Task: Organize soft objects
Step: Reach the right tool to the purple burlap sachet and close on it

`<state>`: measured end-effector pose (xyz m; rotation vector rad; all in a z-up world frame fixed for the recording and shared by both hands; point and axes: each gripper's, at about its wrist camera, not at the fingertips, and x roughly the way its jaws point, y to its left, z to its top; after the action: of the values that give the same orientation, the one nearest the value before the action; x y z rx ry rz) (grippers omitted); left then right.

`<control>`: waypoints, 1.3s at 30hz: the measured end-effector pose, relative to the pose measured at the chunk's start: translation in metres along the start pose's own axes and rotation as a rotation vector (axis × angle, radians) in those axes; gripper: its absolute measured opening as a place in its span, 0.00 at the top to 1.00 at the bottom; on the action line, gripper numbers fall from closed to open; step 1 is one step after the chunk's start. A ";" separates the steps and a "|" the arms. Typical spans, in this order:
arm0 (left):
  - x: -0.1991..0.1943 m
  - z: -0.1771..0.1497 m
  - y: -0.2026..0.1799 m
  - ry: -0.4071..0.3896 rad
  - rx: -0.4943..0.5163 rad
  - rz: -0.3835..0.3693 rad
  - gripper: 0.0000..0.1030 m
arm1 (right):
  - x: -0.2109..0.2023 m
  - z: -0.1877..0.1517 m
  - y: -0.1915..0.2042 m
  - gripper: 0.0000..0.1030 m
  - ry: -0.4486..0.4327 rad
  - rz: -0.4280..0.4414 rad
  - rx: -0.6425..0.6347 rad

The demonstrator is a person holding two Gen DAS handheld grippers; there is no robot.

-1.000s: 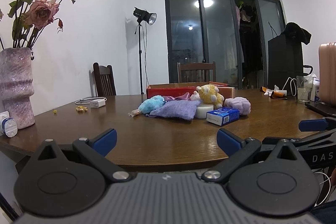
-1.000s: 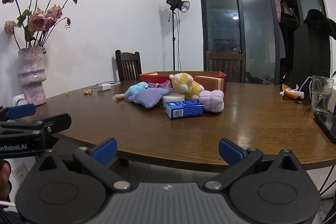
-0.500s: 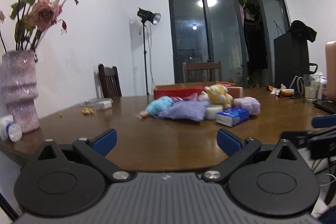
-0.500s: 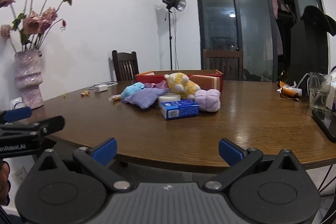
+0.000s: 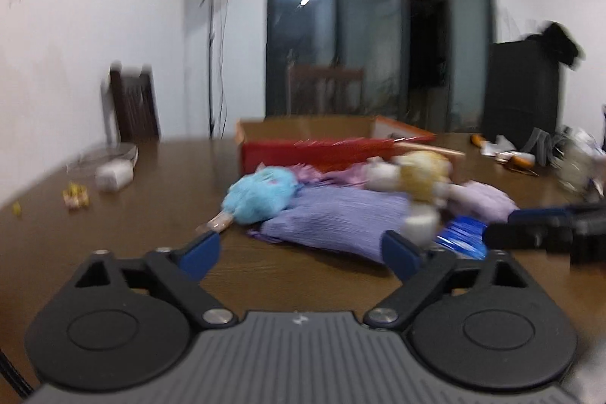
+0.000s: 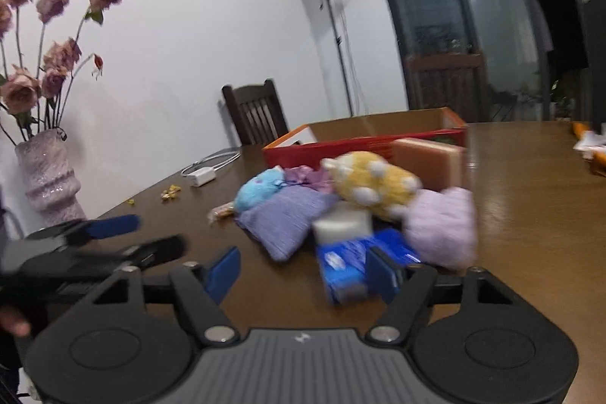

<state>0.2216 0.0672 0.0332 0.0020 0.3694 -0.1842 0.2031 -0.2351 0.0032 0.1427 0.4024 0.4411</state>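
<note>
A pile of soft things lies mid-table: a blue plush, a purple pillow, a yellow spotted plush and a lilac plush. A blue box and a white block lie among them. An open red cardboard box stands behind. My left gripper is open just before the pillow. My right gripper is open close before the blue box. Each gripper shows at the other view's edge.
A pink vase of dried roses stands at the table's left edge. A white charger with cable and crumbs lie left of the pile. Clutter sits at the right. Chairs stand behind the table.
Both grippers have moved forward over the table toward the pile, which now looks much larger. The right view has tilted. Both stay open.
</note>
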 end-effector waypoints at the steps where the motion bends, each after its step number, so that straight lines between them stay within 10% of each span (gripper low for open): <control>1: 0.011 0.005 0.008 0.020 -0.025 -0.008 0.20 | 0.015 0.006 0.008 0.32 0.007 -0.020 -0.016; 11: 0.016 0.011 0.051 0.035 -0.112 0.034 0.26 | 0.127 0.022 0.049 0.33 0.107 -0.232 -0.021; 15: 0.013 0.001 0.053 0.053 -0.113 0.054 0.25 | 0.132 0.022 0.040 0.97 0.096 -0.265 0.010; 26: -0.010 -0.007 0.033 0.009 -0.091 0.005 0.20 | 0.042 0.005 0.017 0.99 0.088 0.010 0.047; 31: 0.020 0.008 0.026 0.047 -0.103 0.039 0.20 | 0.062 0.014 0.020 0.53 0.095 0.061 0.091; 36: 0.033 0.016 0.040 0.065 -0.135 0.083 0.20 | 0.126 0.023 0.032 0.54 0.189 -0.064 0.051; 39: 0.032 0.013 0.047 0.071 -0.129 0.092 0.20 | 0.150 0.023 0.033 0.81 0.226 -0.108 0.083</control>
<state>0.2639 0.1069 0.0326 -0.1018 0.4508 -0.0693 0.3240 -0.1403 -0.0210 0.1519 0.6481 0.3352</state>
